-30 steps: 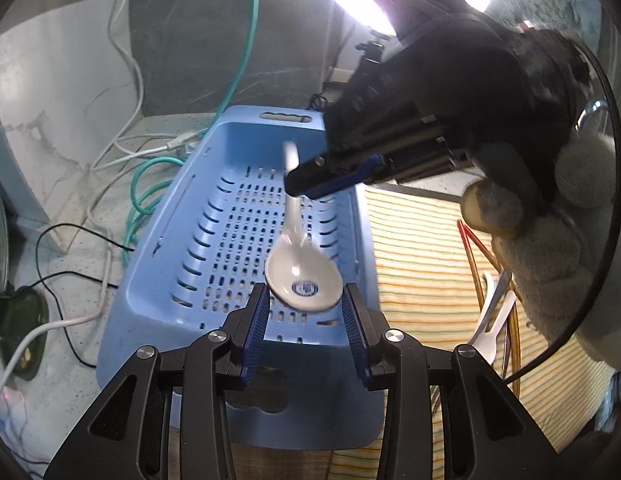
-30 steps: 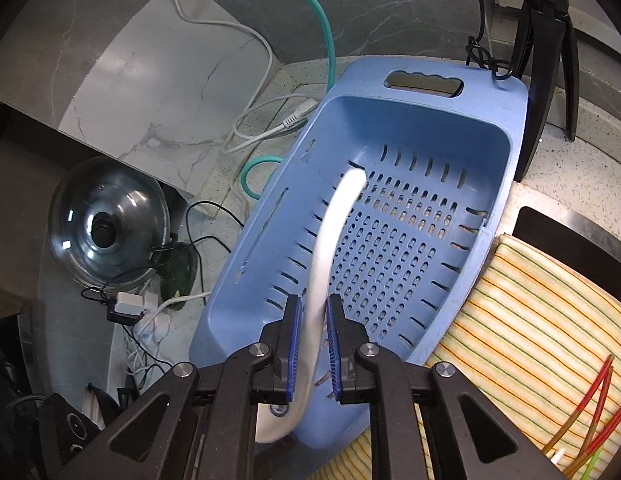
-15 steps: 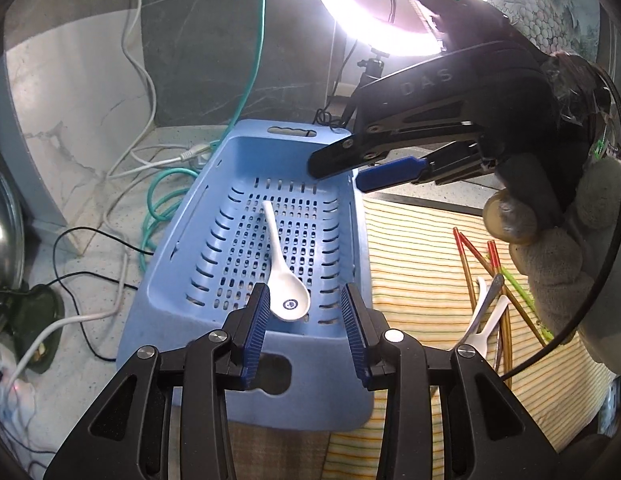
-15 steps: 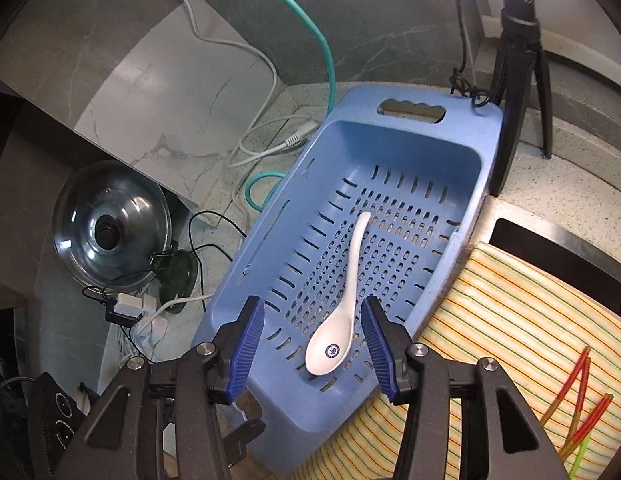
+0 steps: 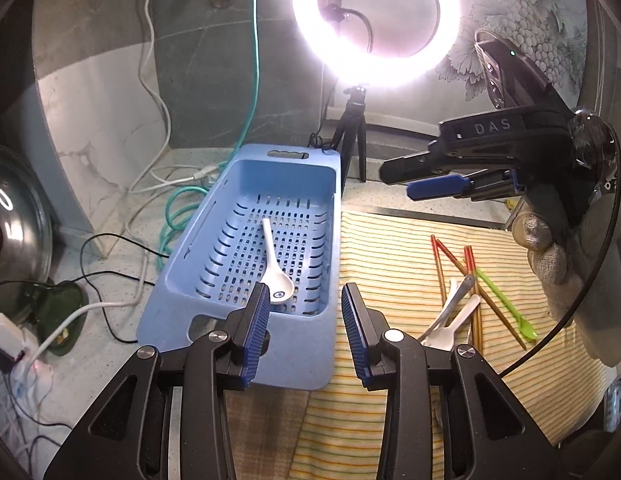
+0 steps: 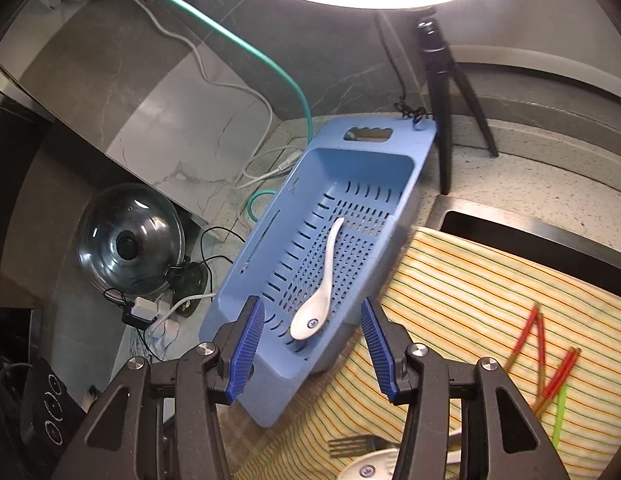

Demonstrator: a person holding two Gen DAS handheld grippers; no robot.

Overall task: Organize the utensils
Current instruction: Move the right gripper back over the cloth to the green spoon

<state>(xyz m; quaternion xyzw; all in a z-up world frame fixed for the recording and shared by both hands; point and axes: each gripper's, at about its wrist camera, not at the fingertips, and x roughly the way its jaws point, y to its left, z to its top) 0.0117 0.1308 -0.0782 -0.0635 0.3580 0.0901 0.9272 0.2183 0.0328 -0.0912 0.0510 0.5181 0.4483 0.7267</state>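
Note:
A white ceramic spoon [image 5: 273, 270] lies in the blue perforated basket [image 5: 214, 240], bowl toward me; it also shows in the right wrist view [image 6: 320, 292] inside the basket [image 6: 374, 160]. My left gripper [image 5: 305, 328] is open and empty, just in front of the basket's near end. My right gripper [image 6: 312, 350] is open and empty, raised above the basket; in the left wrist view it [image 5: 410, 180] hovers right of the basket. Red chopsticks [image 5: 442, 264], a green utensil [image 5: 506, 306] and white spoons [image 5: 450, 322] lie on the striped cloth [image 5: 390, 260].
A ring light on a tripod [image 5: 352, 120] stands behind the basket. Cables [image 5: 178, 208] and a pot lid [image 6: 130, 240] lie to the left. A fork [image 6: 350, 446] and a white spoon [image 6: 370, 468] lie on the cloth [image 6: 470, 288] near the bottom edge of the right wrist view.
My right gripper opened and let the white spoon drop into the basket, then rose and drew back to the right. My left gripper backed away from the basket a little.

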